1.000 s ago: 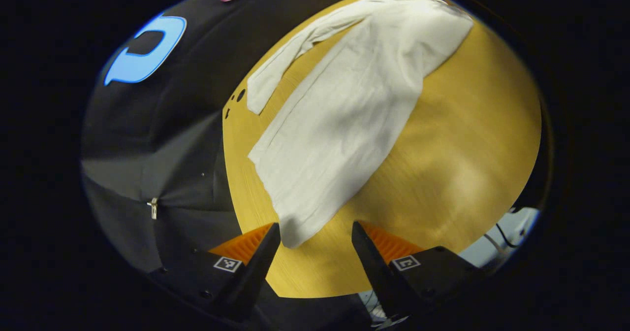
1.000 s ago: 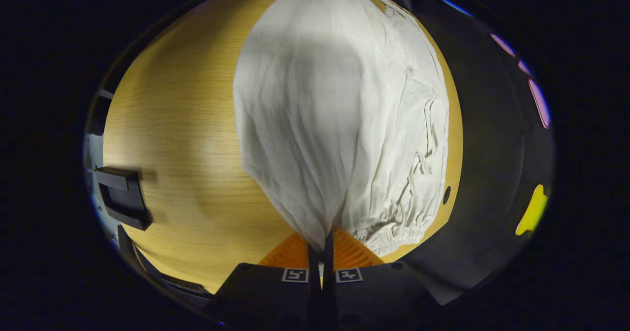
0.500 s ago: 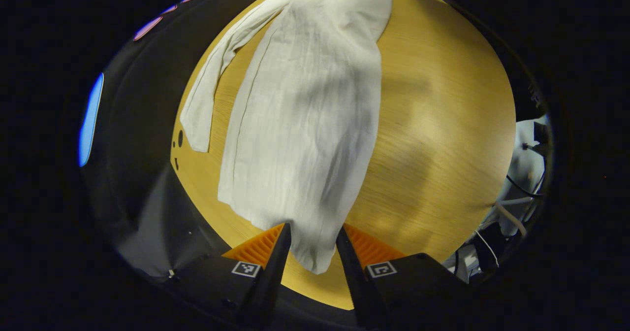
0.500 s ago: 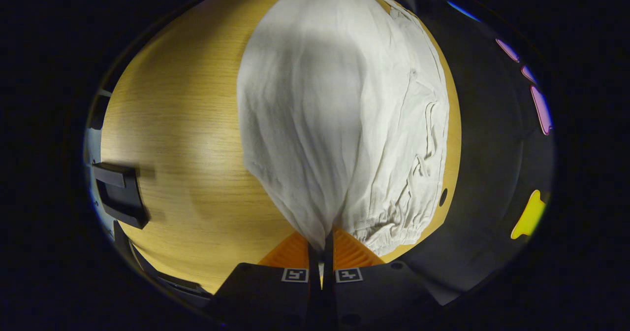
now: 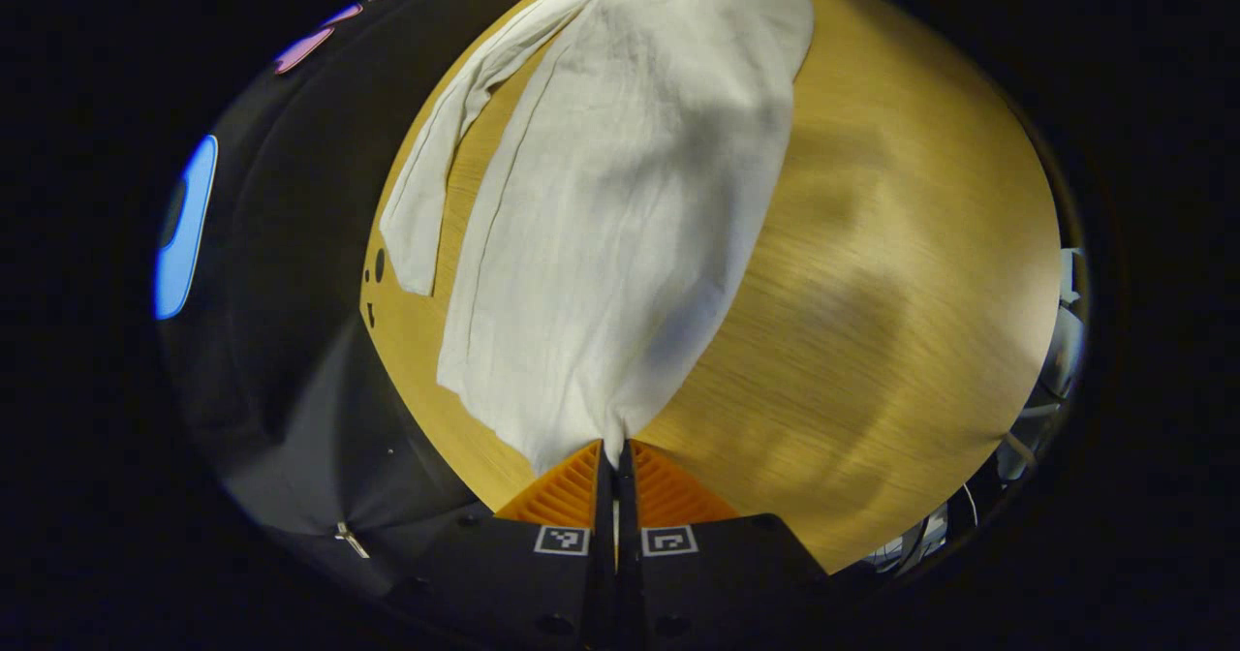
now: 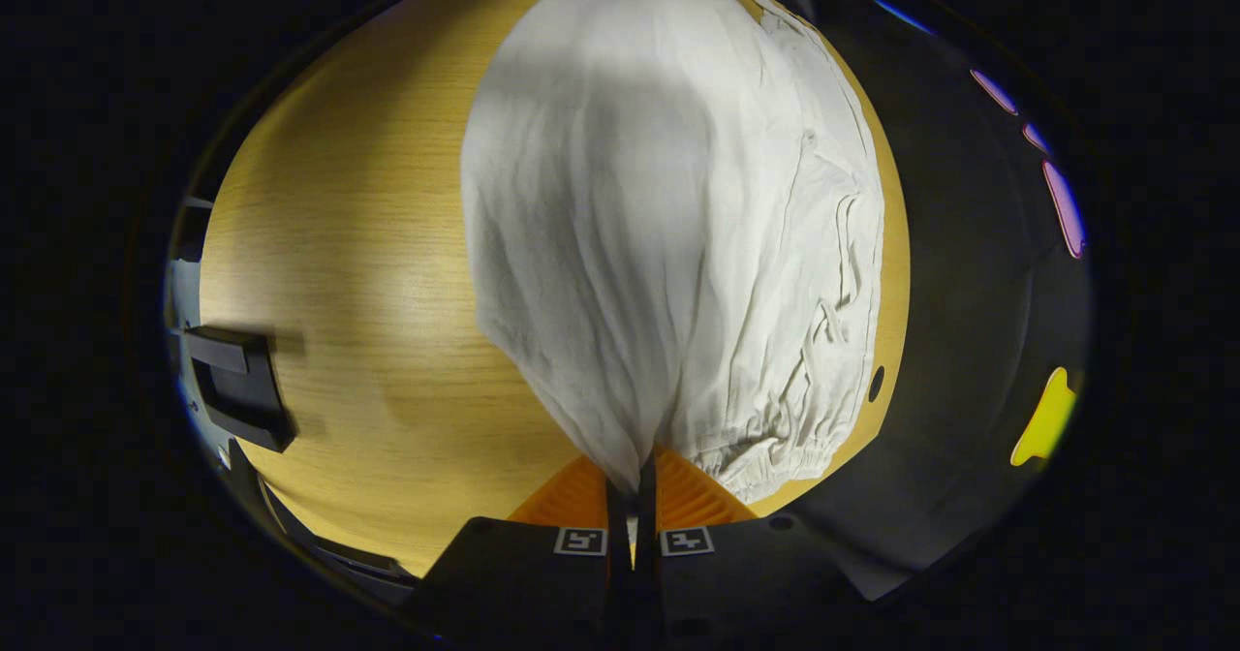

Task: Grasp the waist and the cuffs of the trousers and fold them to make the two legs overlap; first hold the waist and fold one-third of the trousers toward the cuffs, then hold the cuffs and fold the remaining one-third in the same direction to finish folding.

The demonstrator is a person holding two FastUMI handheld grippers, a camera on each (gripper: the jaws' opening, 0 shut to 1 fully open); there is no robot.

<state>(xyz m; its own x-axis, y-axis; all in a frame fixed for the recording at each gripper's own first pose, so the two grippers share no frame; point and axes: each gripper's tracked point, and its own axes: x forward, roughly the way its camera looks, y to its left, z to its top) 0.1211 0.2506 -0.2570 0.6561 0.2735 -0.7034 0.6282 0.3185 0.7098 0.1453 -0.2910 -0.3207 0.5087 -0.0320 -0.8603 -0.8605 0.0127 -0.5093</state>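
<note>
Left gripper (image 5: 614,449): I have it clamped on a cuff of the trousers (image 5: 620,205).
Right gripper (image 6: 633,459): clamped on the waist (image 6: 775,452).
Trousers: flat on the table (image 6: 339,244).
Progress: both ends gripped; every fold remains.

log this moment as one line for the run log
left gripper: shut on trousers cuff | right gripper: shut on trousers waist | far leg: flat on table | fold: not begun

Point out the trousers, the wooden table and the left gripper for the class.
trousers (image 5: 620,205): left gripper view, middle of the near leg.
wooden table (image 5: 901,273): left gripper view, bare top beside the trousers.
left gripper (image 5: 612,457): left gripper view, fingertips pinching the cuff.
</note>
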